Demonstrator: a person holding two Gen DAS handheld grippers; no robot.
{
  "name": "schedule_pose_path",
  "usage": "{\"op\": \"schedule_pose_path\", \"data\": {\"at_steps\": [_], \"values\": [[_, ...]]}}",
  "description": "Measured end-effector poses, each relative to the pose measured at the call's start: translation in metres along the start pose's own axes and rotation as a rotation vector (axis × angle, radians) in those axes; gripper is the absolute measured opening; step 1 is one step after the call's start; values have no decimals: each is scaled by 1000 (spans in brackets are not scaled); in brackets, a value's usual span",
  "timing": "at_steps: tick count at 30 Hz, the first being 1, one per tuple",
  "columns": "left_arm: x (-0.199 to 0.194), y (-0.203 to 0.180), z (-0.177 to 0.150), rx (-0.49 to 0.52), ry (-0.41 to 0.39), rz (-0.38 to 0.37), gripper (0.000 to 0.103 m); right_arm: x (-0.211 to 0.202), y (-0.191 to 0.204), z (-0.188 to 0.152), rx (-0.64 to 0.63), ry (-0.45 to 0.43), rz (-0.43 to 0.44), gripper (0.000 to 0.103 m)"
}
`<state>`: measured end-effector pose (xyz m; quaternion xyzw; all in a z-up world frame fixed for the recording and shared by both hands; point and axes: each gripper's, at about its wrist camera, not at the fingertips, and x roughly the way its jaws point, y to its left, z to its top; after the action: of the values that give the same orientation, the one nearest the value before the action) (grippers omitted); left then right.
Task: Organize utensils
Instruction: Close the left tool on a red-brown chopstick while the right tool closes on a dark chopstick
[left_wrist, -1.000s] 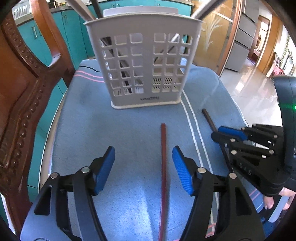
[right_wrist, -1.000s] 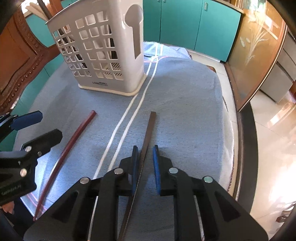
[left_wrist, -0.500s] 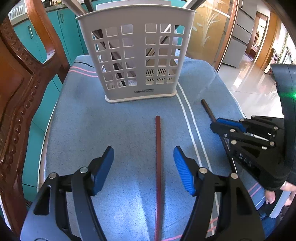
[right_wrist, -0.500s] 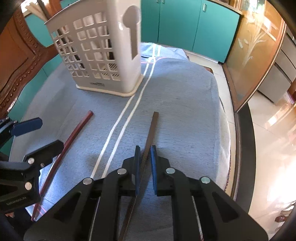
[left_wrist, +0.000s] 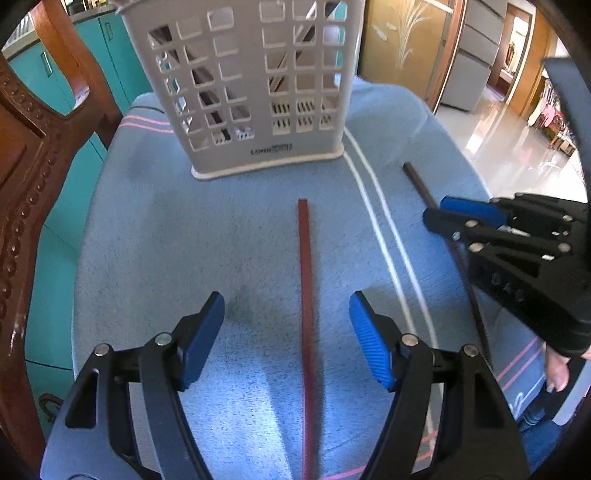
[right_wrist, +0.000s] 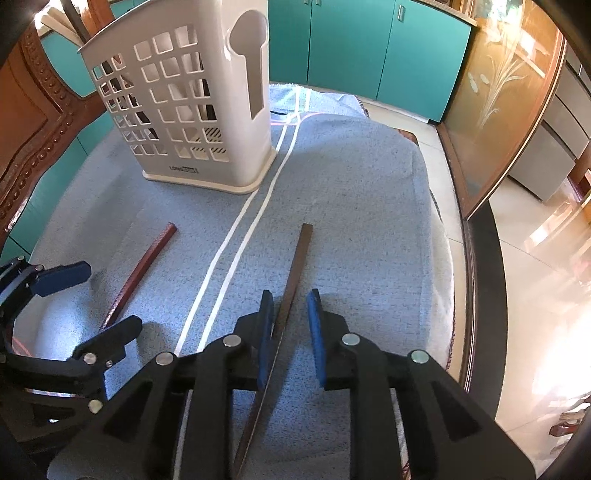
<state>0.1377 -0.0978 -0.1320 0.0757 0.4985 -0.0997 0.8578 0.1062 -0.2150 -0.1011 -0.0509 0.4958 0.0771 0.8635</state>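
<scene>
Two wrist fisheyes, close, angled down, both facing the white basket (left_wrist: 251, 92) on blue cloth (right_wrist: 351, 206)

Blue cloth (right_wrist: 351, 177) with paired white stripes, spread over the table (right_wrist: 480, 258). Standing on it: white basket (right_wrist: 192, 122). Lying flat nearby, well apart across the stripes: red chopstick (left_wrist: 306, 280), dark chopstick (right_wrist: 293, 273).

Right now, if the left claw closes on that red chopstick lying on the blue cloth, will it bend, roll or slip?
The red chopstick lies dead straight, so it is probably stiff. Its end looks squared, so rolling seems unlikely. It is thin and flat on the blue cloth, so the left claw, open around it, may struggle to get under it.
</scene>
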Motion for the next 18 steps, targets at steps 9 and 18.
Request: {"op": "schedule_pose_path", "data": {"at_steps": [9,18], "values": [[4,9,1,-44,-2,-13,63,0,7,-2,-32,1,-30,31],[1,29,-5,-96,-8,6,36,-1,9,-2,-22,-6,-53,33]]}}
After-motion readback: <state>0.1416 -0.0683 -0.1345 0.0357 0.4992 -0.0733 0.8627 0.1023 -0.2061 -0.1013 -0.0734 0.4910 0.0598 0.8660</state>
